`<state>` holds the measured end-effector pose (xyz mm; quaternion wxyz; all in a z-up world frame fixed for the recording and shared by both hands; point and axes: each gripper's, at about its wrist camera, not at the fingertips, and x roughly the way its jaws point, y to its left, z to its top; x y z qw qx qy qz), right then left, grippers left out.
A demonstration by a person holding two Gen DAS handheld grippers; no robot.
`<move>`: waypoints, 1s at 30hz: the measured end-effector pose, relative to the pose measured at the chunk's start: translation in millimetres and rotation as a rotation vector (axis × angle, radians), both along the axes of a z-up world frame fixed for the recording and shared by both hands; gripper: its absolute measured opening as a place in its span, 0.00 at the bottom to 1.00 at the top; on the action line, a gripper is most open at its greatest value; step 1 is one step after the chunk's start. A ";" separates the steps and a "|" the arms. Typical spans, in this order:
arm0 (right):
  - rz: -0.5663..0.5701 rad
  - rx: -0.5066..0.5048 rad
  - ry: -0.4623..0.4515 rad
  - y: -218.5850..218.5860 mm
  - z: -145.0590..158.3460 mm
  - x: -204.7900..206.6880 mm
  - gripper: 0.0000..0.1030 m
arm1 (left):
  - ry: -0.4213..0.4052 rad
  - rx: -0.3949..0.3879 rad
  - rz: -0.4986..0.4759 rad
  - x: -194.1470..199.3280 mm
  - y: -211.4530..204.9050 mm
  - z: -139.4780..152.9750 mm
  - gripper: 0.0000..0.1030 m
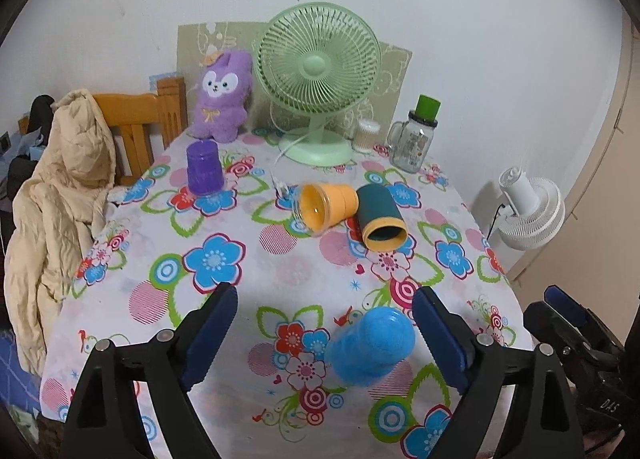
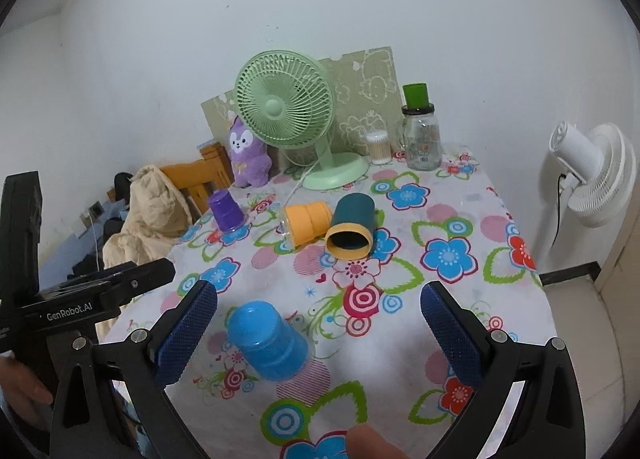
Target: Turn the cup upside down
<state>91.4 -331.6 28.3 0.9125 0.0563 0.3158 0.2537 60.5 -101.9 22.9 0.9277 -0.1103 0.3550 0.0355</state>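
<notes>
Fingers of left gripper [image 1: 324, 323] and right gripper [image 2: 318, 323] spread wide, hovering above inverted blue cup [image 2: 266, 341].

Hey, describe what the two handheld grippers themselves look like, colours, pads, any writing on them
The left gripper and the right gripper are alike: black plastic frames, silver rivets, blue cross-hatched pads on the fingers. The left gripper's body reads "GenRobot.AI" in white in the right wrist view. No cables show.

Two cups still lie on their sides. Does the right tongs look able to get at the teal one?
Probably yes: the right tongs are open, and the teal cup lies ahead over bare tablecloth, the blue cup off to one side.
</notes>
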 end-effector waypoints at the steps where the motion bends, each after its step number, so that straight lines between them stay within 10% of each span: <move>1: 0.001 -0.003 -0.002 1.5 1.1 -1.0 1.00 | -0.007 0.004 0.004 -1.8 0.9 1.2 0.89; 30: 0.018 -0.069 -0.051 28.5 12.5 -16.1 1.00 | -0.052 0.023 0.008 -20.0 8.8 -0.6 0.91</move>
